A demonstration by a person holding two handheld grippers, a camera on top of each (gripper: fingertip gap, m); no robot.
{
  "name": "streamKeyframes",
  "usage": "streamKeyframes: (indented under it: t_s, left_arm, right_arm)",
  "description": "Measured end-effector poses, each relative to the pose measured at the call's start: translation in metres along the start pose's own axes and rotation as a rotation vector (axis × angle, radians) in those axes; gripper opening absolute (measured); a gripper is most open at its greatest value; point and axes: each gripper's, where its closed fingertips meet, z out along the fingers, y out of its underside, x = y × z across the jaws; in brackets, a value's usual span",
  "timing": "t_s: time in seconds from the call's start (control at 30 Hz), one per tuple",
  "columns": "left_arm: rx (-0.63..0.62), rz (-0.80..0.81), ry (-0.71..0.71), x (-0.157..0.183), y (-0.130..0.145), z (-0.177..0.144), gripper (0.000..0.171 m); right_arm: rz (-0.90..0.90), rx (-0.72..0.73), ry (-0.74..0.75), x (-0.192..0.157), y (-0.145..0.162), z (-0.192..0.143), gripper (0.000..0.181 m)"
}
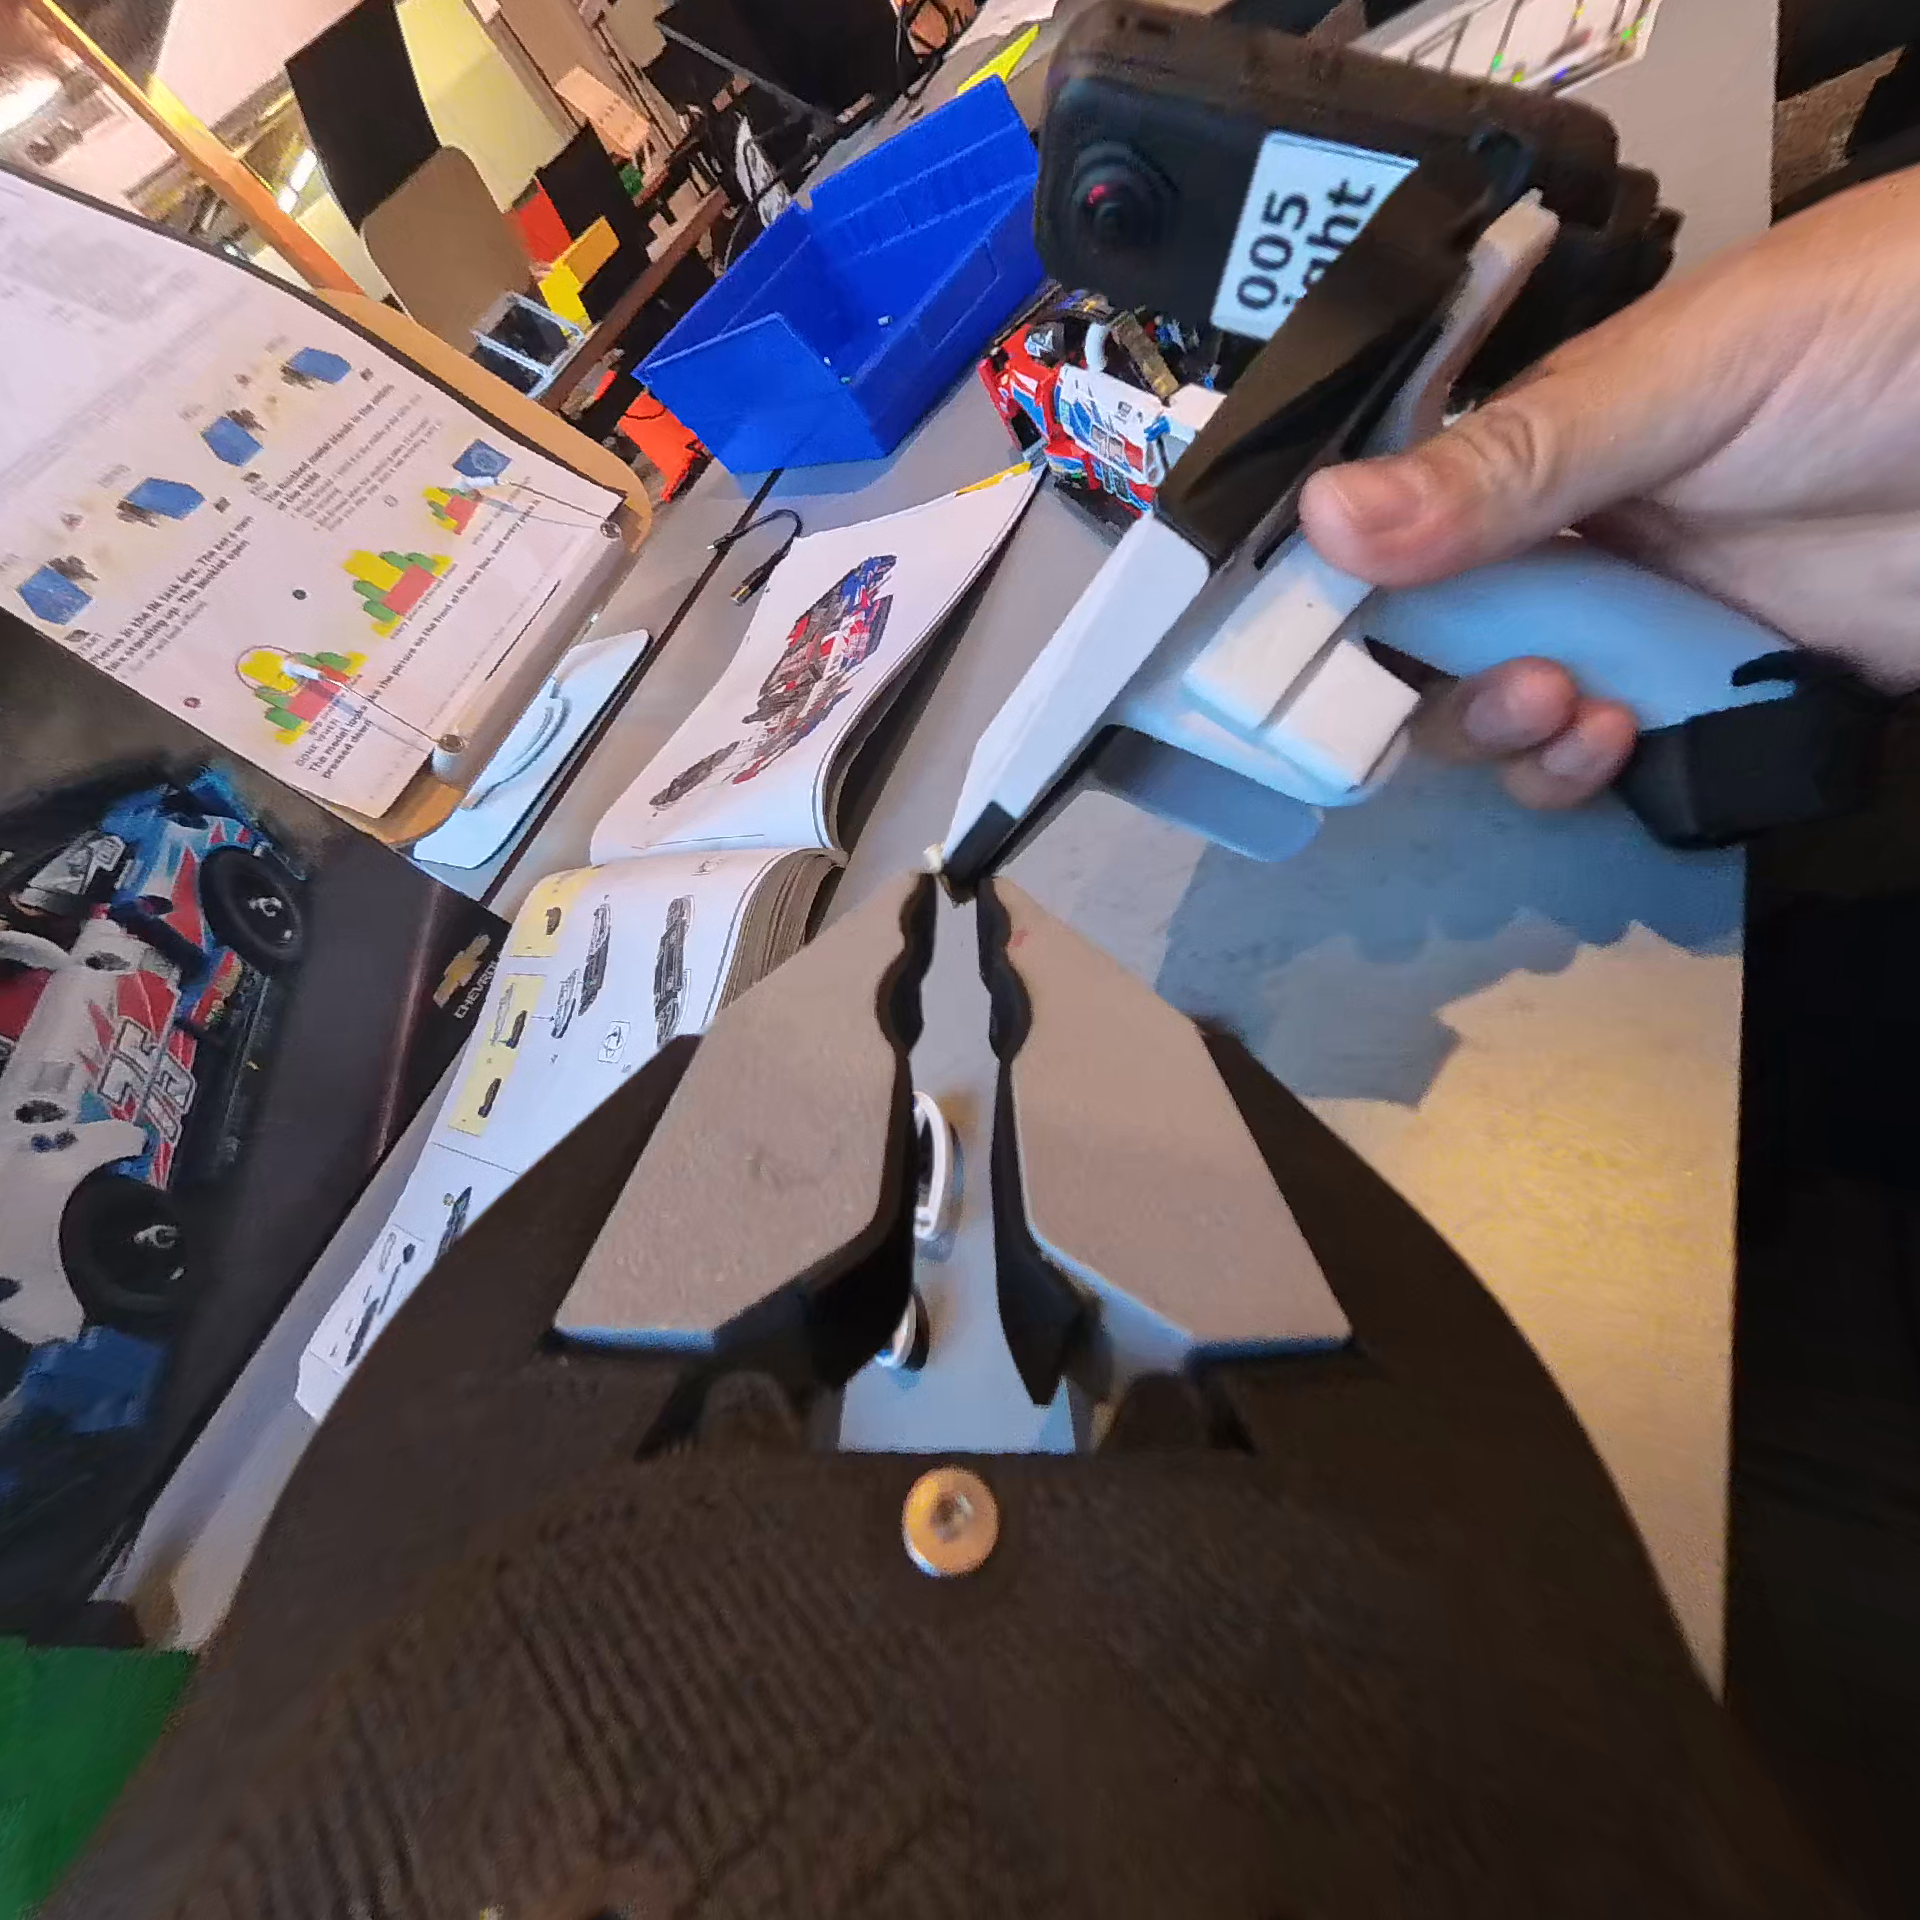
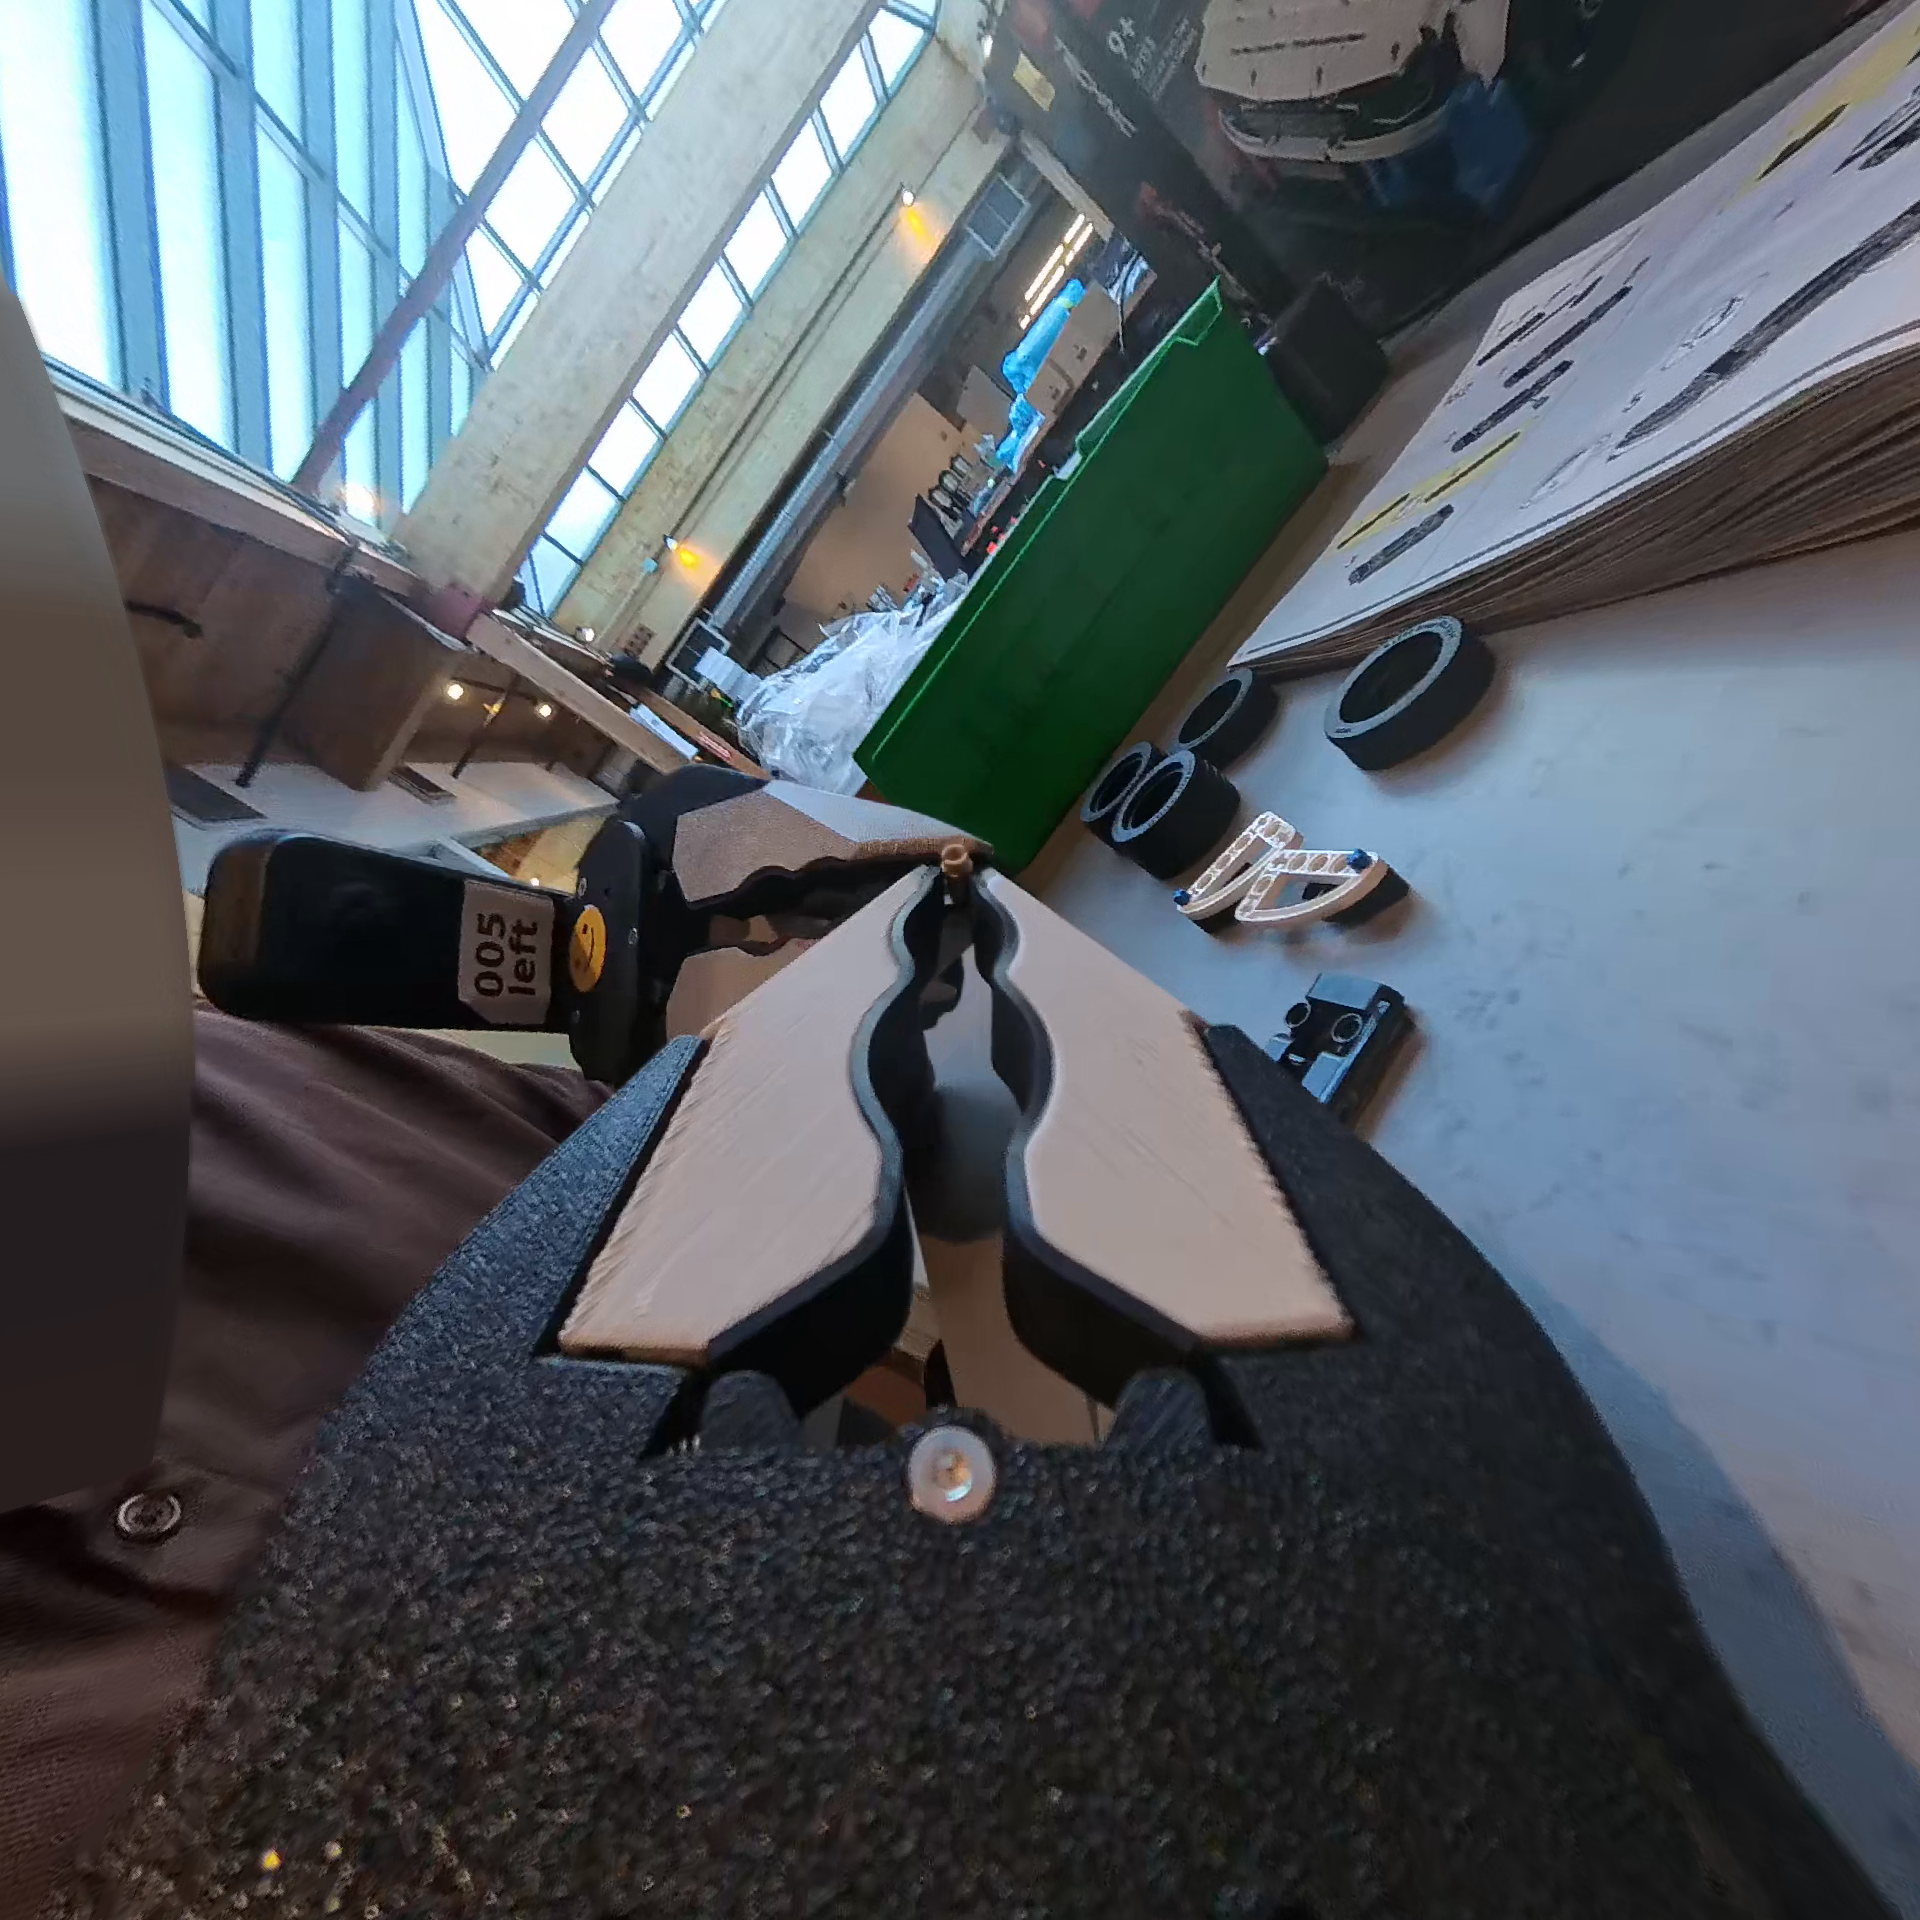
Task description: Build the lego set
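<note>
A small tan Lego pin [image 2: 953, 854] sticks out between the tips of my right gripper [image 2: 952, 875], which is shut on it. In the left wrist view the pin [image 1: 935, 858] sits where the right gripper's tip [image 1: 968, 854] meets my left gripper [image 1: 952, 885]. The left jaws are closed to a narrow slit. I cannot tell whether they also pinch the pin. Both grippers are held above the grey table [image 2: 1662, 935]. The partly built red, white and blue Lego car [image 1: 1091, 416] stands at the back.
An open instruction booklet [image 1: 727, 779] lies ahead, with the car box [image 1: 156, 1039] to its left. A blue bin [image 1: 852, 312] stands behind. A green bin [image 2: 1091, 623], black tyres [image 2: 1408, 691], white beam frames [image 2: 1288, 878] and a black part [image 2: 1345, 1029] are on the table. My left and right fingertips are right by each other.
</note>
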Motion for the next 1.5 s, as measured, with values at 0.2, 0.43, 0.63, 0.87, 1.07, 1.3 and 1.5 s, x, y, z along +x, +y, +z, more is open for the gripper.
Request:
streamKeyframes:
  t_s: [0.2,0.43,0.63,0.87,1.07,1.3,1.5]
  left_arm:
    - [0.023,-0.04,0.103,0.007,0.003,-0.003,0.002]
    - [0.058,-0.064,0.146,0.007,0.002,-0.005,0.002]
    - [0.093,-0.106,0.198,0.012,-0.003,-0.007,0.002]
    - [0.088,-0.085,0.222,0.019,-0.001,-0.006,0.002]
    - [0.049,-0.183,0.296,0.02,0.008,-0.004,0.007]
    - [-0.22,-0.326,0.494,0.029,0.053,0.016,0.055]
    - [-0.325,-0.267,0.548,0.045,0.071,0.025,0.073]
  right_arm:
    - [-0.017,-0.107,0.01,0.0,0.007,-0.002,0.004]
    - [-0.213,-0.204,0.087,-0.001,0.005,-0.009,0.0]
    - [-0.34,-0.262,0.099,-0.003,0.008,-0.01,0.007]
    - [-0.428,-0.3,0.106,-0.003,0.012,-0.01,0.004]
    - [-0.522,-0.376,0.178,0.004,0.012,-0.016,0.004]
    - [-0.628,-0.546,0.369,0.047,0.013,-0.032,0.004]
    - [-0.613,-0.587,0.395,0.059,0.016,-0.033,0.004]
